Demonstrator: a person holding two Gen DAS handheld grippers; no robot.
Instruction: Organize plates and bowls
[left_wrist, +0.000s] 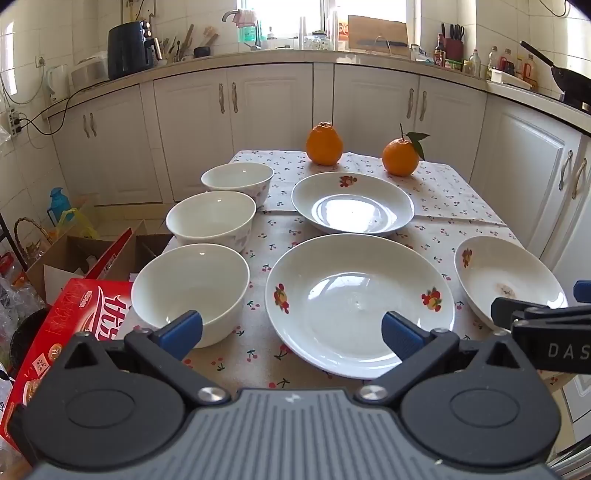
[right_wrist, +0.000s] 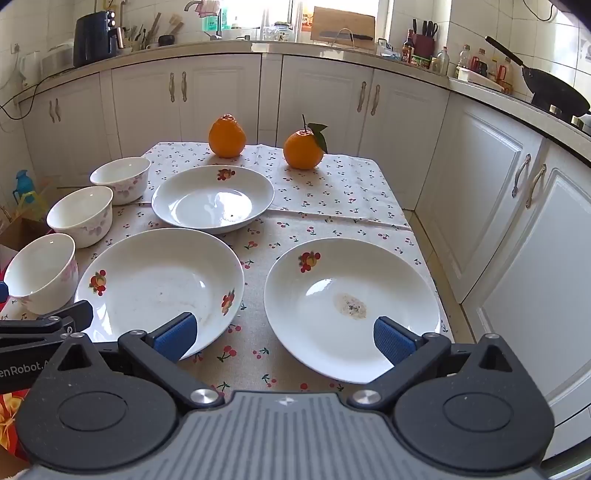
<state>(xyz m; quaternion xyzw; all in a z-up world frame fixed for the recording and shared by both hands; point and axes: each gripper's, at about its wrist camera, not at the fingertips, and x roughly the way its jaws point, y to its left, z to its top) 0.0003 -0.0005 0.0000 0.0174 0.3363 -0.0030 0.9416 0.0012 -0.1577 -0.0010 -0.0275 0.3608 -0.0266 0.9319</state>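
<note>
We look down over a table under a cherry-print cloth, white cabinets behind it

Three plates, largest things on the cloth: near plate at the centre, with fruit motifs on its rim; right plate beside it, apart, with a brownish smear in its well; far plate behind the near one, just clear of it, one motif on its far rim

Three bowls in a column down the left edge of the table: near bowl, middle bowl, far bowl. All upright, none stacked. Middle and far look touching or nearly so; we cannot tell which

Two oranges at the far end, well apart from the dishes: left orange and right orange, the latter with a stem and leaf

Left gripper: jaws spread wide, nothing between the blue pads, one pad in front of the near bowl, the other over the near plate's rim. No contact that we can see

Right gripper: also wide apart and empty, one pad over the near plate's edge, the other over the right plate

Red box sits below the table's left edge, beside cardboard cartons
</note>
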